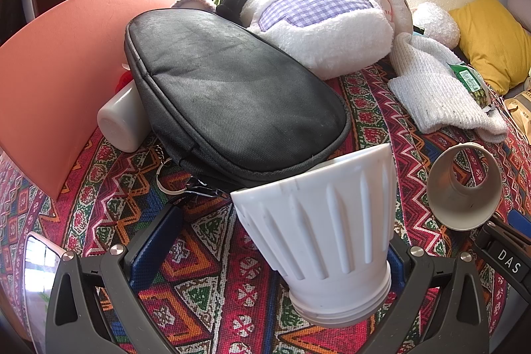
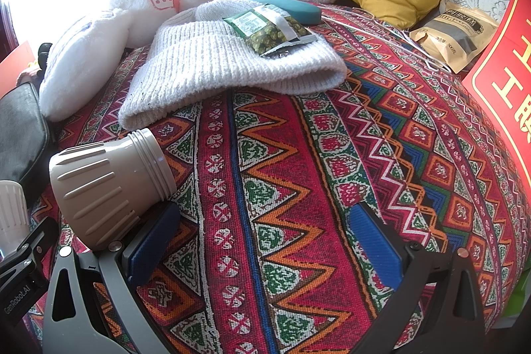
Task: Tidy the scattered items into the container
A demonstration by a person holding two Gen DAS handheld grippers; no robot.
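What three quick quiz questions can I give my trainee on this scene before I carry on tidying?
1. True or false: the snack packet lies on top of the knit hat.
2. The beige ribbed housing is: A) standing upright, B) lying on its side, C) inside the black pouch.
3. Fill in: the jaws of the right gripper are ____.

Key: 1 true; 2 B; 3 open.
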